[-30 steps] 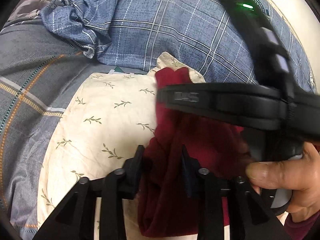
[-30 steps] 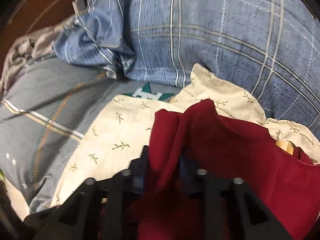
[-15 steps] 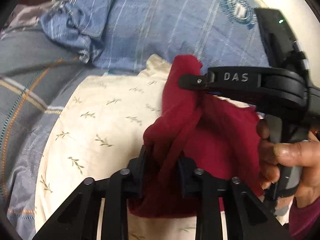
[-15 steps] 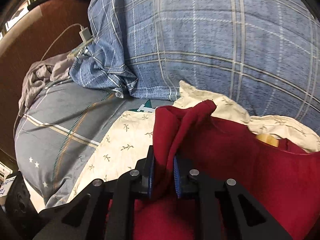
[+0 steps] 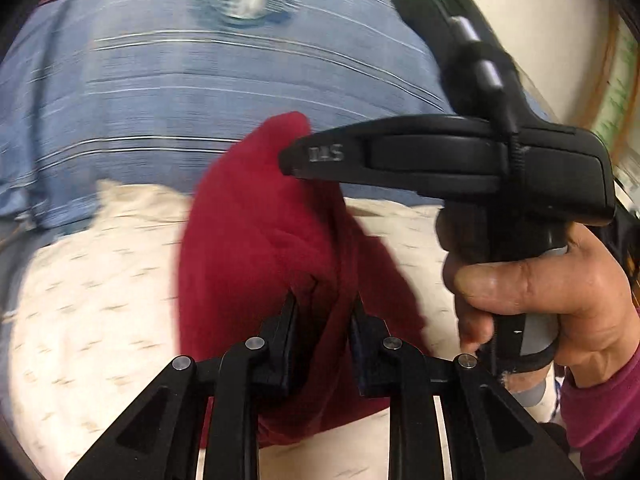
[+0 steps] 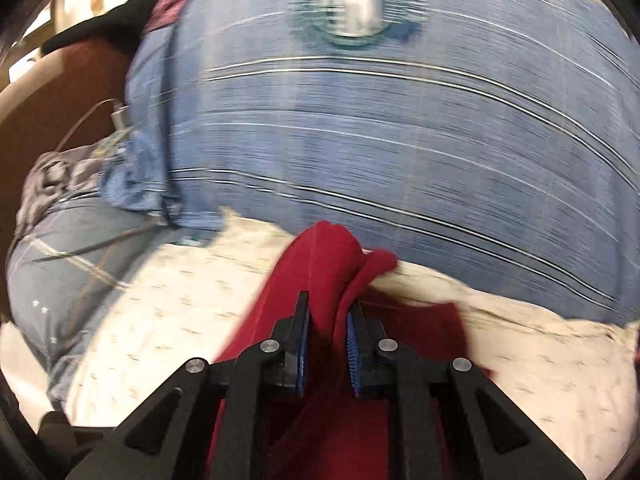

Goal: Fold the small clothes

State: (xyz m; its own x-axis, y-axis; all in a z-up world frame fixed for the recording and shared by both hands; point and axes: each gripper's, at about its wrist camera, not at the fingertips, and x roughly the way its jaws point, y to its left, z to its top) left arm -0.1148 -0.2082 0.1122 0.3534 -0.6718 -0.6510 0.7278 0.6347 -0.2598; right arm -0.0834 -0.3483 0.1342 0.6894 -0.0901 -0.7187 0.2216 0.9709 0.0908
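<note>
A dark red garment point(image 5: 248, 220) hangs bunched above a cream leaf-print cloth point(image 5: 100, 280). My left gripper point(image 5: 325, 304) is shut on a thick fold of it at the near edge. In the same view my right gripper point(image 5: 286, 162) comes in from the right, held by a hand point(image 5: 540, 292), its tip pinching the garment's upper corner. The right wrist view shows the right gripper point(image 6: 329, 300) shut on a raised ridge of the red garment point(image 6: 320, 256), which drapes down over the cream cloth point(image 6: 180, 300). The picture is blurred by motion.
A big blue plaid quilt point(image 5: 200, 80) point(image 6: 400, 140) fills the far side. A grey striped sheet point(image 6: 52, 272) lies at the left, with a charger and cable point(image 6: 116, 114) against a brown wooden headboard point(image 6: 60, 92). A pale wall point(image 5: 540, 20) is at the far right.
Both grippers have closed on the red garment and lifted it off the cream cloth, moving toward the blue quilt. The garment now hangs between them instead of lying heaped.
</note>
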